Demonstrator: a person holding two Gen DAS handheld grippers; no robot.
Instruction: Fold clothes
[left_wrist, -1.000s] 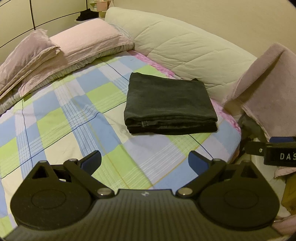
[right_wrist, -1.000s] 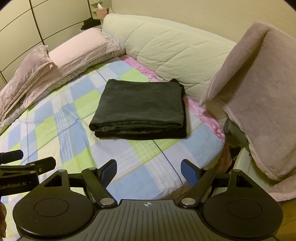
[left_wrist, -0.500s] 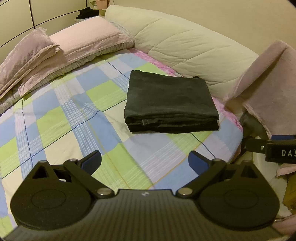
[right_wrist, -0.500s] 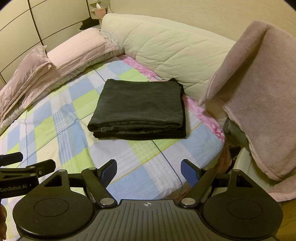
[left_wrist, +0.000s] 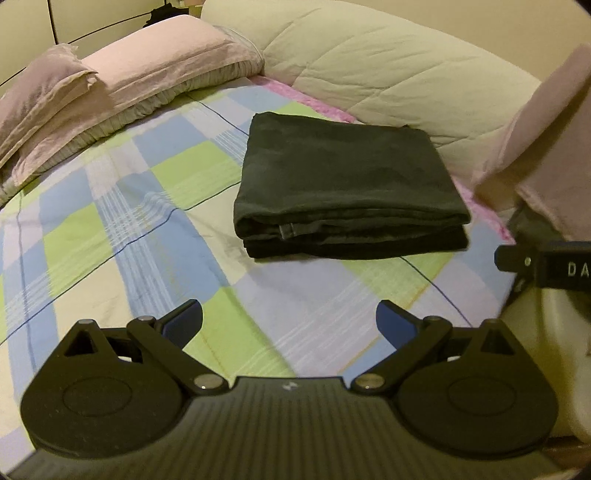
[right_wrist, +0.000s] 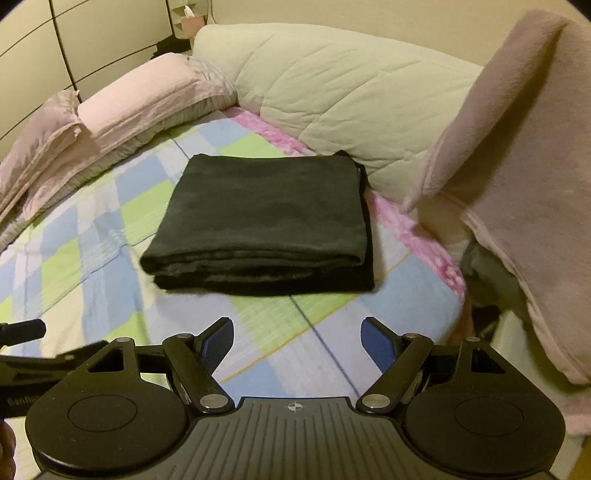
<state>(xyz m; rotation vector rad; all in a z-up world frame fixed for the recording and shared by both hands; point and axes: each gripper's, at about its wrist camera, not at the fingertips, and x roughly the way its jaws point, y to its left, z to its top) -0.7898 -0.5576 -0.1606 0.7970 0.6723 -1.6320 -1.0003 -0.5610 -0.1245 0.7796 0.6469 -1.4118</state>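
The folded dark garment (right_wrist: 266, 218) was seen as matt, soft cloth. The checked sheet (left_wrist: 122, 236) looked like smooth woven cotton, the cream quilt (right_wrist: 343, 103) stitched and puffy. The pink towel (right_wrist: 517, 177), somewhat blurred, appeared fleecy.

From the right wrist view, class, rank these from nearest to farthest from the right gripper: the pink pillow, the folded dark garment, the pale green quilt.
1. Folded dark garment: straight ahead of the open right gripper, on the checked sheet.
2. Pale green quilt: behind the garment, rolled along the bed's far edge.
3. Pink pillow: far left, at the head of the bed.
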